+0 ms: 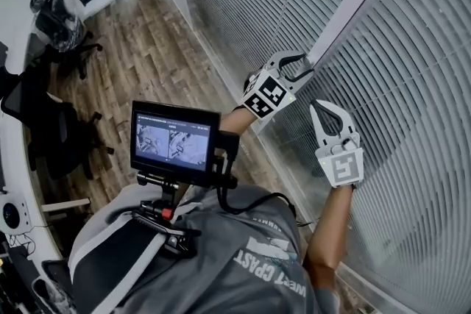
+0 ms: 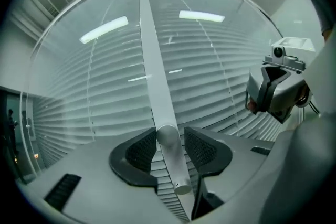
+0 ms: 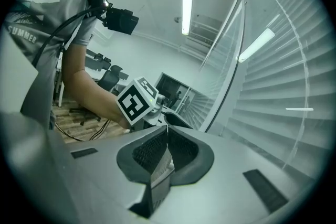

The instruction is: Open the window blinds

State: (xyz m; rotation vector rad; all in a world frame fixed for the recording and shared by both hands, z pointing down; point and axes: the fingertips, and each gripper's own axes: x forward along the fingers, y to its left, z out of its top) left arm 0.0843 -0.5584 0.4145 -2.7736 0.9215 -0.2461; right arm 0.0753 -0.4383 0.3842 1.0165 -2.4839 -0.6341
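Observation:
White horizontal blinds (image 1: 412, 84) cover the window on the right, their slats lying nearly flat against it. A white tilt wand (image 1: 346, 4) hangs down in front of them. My left gripper (image 1: 300, 64) is shut on the wand's lower end, which in the left gripper view is the wand (image 2: 167, 139) pinched between the two dark pads of the left gripper (image 2: 170, 136). My right gripper (image 1: 318, 106) is just below and to the right, close to the slats, shut with nothing in it. In its own view the right gripper (image 3: 166, 131) has both pads pressed together.
A small monitor (image 1: 174, 140) rides on the person's chest rig, with a cable running from it. Dark office chairs (image 1: 44, 121) stand on the wood floor (image 1: 147, 48) to the left. The window frame's base (image 1: 272, 151) runs along the floor.

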